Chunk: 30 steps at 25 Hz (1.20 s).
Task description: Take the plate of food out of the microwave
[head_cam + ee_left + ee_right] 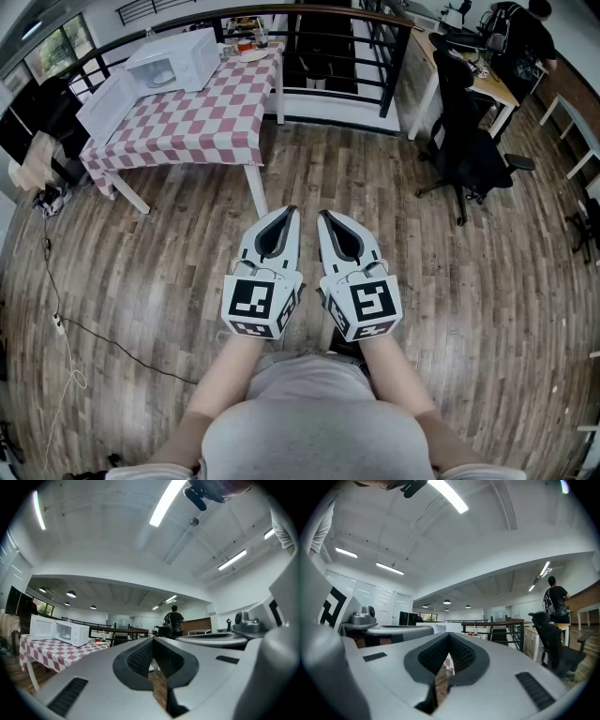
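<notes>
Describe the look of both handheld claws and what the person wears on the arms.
The white, tapered plastic left claw and its matching right claw have black ribbed pads inside. Each carries a cube of black-and-white square markers at the rear. The light grey short-sleeved top leaves the forearms bare.

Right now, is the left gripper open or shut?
Shut. In its own view, the left gripper has its jaws meeting at the tips, with nothing held between them.
</notes>
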Each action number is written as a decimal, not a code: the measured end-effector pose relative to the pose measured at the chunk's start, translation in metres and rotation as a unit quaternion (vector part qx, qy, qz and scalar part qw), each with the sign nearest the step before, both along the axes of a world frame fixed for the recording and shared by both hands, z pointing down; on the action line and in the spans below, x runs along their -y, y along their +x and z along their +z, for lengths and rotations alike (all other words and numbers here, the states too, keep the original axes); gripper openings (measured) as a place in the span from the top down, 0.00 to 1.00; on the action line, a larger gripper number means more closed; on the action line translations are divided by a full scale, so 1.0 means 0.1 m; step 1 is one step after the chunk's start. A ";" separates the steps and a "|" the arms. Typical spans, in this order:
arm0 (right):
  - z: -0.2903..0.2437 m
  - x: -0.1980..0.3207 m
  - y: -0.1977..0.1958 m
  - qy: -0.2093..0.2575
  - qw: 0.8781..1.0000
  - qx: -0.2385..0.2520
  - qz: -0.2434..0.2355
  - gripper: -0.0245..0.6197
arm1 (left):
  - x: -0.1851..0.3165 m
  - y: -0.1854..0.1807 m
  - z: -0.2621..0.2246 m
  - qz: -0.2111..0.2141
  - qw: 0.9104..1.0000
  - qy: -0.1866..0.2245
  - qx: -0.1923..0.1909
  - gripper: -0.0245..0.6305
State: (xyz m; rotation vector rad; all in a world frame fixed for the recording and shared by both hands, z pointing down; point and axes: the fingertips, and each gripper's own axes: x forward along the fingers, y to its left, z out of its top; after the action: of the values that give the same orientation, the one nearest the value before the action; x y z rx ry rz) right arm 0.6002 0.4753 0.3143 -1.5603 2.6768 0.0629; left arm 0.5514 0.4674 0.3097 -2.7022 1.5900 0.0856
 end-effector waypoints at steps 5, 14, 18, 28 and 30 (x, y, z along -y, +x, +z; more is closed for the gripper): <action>-0.03 0.16 -0.10 0.003 1.000 -0.002 0.004 0.92 | 0.17 -0.06 -0.01 0.009 1.000 -0.001 0.002 0.96; -0.08 0.40 -0.40 0.006 1.000 0.000 0.002 0.92 | 0.44 -0.37 -0.08 0.011 1.000 0.000 -0.003 0.96; -0.07 0.53 -0.62 0.005 1.000 -0.002 -0.004 0.92 | 0.59 -0.60 -0.08 0.002 1.000 -0.001 -0.010 0.96; -0.02 0.83 -1.15 -0.004 1.000 -0.016 -0.017 0.92 | 0.93 -1.17 -0.07 -0.016 0.999 -0.011 -0.027 0.96; -0.03 0.88 -1.25 -0.004 1.000 -0.015 -0.017 0.92 | 0.98 -1.30 -0.05 -0.020 0.999 -0.013 -0.030 0.96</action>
State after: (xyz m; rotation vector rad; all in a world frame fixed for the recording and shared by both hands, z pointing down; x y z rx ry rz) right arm 0.4753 0.3871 0.3117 -1.5277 2.7278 0.0753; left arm 0.4210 0.3690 0.3043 -2.7109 1.6715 0.1479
